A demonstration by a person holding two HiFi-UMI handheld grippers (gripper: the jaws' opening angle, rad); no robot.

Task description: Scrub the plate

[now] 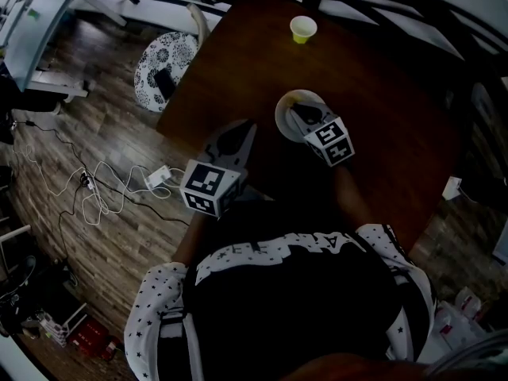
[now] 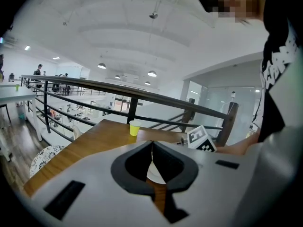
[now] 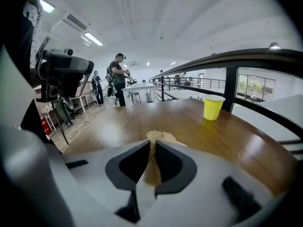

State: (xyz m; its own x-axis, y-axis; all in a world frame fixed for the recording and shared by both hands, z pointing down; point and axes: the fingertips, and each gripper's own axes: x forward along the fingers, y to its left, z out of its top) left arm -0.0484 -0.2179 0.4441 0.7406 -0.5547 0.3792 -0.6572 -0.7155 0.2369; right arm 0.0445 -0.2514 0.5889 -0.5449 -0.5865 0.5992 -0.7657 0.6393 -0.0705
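A white plate (image 1: pixel 280 119) lies on the dark wooden table (image 1: pixel 381 109). My right gripper (image 1: pixel 297 113) reaches over the plate. In the right gripper view it (image 3: pixel 151 144) is shut on a tan scrub pad (image 3: pixel 157 137), which fills the slit between the jaws and sticks out ahead of them. My left gripper (image 1: pixel 248 131) hovers just left of the plate, apart from its rim. Its jaws meet at the tips (image 2: pixel 151 144), and a patch of the plate (image 2: pixel 155 172) shows through the gap behind them.
A yellow paper cup (image 1: pixel 302 28) stands at the table's far side, beyond the plate. A dark railing (image 2: pixel 142 94) runs behind the table. Cables and a power strip (image 1: pixel 157 178) lie on the wooden floor to the left, near a patterned stool (image 1: pixel 163 70).
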